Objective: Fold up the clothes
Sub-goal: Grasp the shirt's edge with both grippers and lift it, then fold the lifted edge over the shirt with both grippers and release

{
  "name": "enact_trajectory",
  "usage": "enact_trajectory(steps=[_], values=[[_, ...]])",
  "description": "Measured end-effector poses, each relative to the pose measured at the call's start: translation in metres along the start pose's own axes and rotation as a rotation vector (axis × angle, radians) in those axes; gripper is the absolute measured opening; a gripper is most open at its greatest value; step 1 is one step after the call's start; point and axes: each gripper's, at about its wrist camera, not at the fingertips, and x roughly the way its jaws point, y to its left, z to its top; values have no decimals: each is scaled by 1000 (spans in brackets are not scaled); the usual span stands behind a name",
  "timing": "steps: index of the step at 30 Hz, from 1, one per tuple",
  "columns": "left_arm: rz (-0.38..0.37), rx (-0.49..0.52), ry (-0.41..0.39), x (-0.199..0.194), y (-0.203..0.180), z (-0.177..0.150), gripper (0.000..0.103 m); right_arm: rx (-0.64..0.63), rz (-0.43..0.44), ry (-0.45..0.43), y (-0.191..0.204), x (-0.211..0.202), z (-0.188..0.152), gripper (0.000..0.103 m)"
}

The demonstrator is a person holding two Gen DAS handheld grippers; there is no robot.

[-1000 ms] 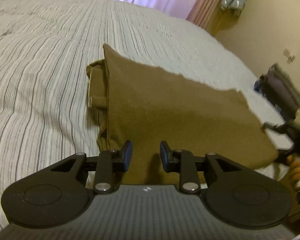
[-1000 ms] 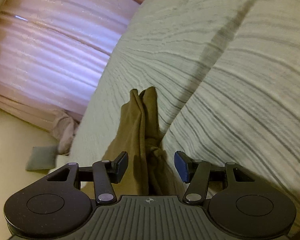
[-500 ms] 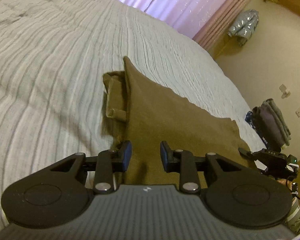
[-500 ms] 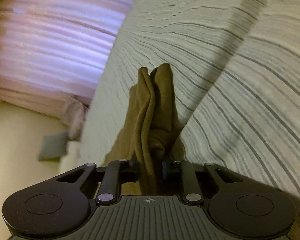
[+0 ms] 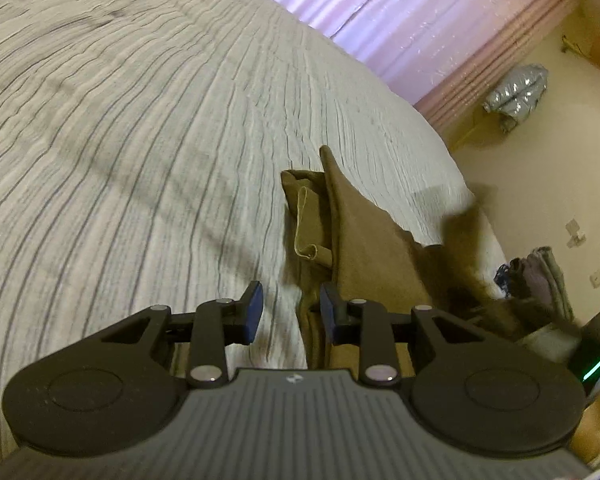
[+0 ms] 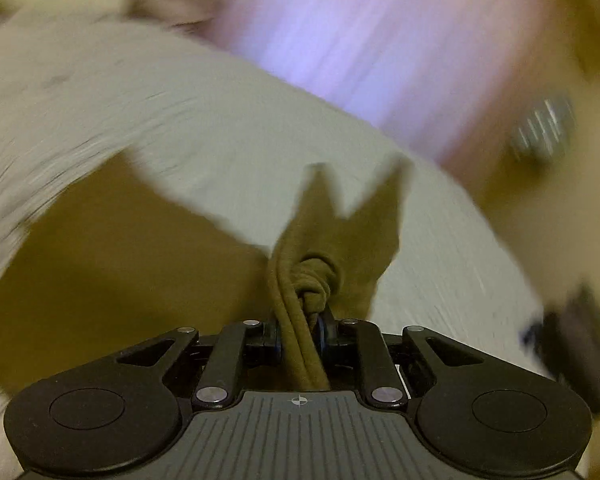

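left wrist view: the left gripper (image 5: 289,312) has its jaws spread wide and grips nothing; the folded edge of the brown garment (image 5: 364,248) lies between the fingers, hard against the right finger. from there the garment runs up toward 12 o'clock on the striped bedspread (image 5: 139,140), a pale-stitched hem flap showing on its left side, and a dark blurred part trails off toward 3 o'clock at the bed's edge. pink curtains (image 5: 400,12) hang at 1 o'clock, and a small pile of folded clothes (image 5: 540,276) sits at 3 o'clock.

right wrist view: heavily blurred. the right gripper (image 6: 297,340) is clamped narrow on a bunched, knotted fold of the brown garment (image 6: 312,248), which rises toward 12 o'clock in two points. a broad brown sheet spreads toward 9 o'clock over the bedspread (image 6: 139,112).
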Motion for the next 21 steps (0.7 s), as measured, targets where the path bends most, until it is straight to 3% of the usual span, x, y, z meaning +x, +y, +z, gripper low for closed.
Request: enact_trajectory(steps=[1, 2, 4, 5, 7, 8, 9, 11, 15, 18, 20, 21], values=[[-4, -9, -2, -2, -1, -1, 25, -61, 9, -2, 20, 2, -4, 20], [-12, -13, -2, -3, -2, -1, 25, -120, 22, 1, 37, 6, -11, 37], [-32, -18, 2, -3, -3, -2, 25, -194, 21, -28, 52, 3, -23, 40], [-42, -21, 4, -4, -4, -3, 25, -192, 37, -39, 49, -3, -25, 42], [-68, -26, 10, -1, -9, -3, 25, -126, 137, -47, 29, -16, -24, 53], [-88, -27, 16, 2, -13, -3, 26, -86, 187, -56, 16, -24, -22, 64], [-108, -28, 22, 6, -18, -3, 26, -43, 231, -70, 2, -33, -23, 66], [-147, -31, 33, 13, -27, -3, 27, 64, 272, -92, -31, -48, -23, 66], [-234, -46, 92, 46, -49, 3, 33, 376, 266, -81, -102, -60, -35, 65], [-284, -75, 148, 78, -62, 6, 36, 683, 281, 18, -157, -39, -60, 64], [-291, -92, 172, 95, -65, 6, 38, 838, 291, 121, -178, -16, -81, 50], [-294, -100, 184, 103, -67, 6, 38, 916, 322, 161, -184, -7, -92, 48]])
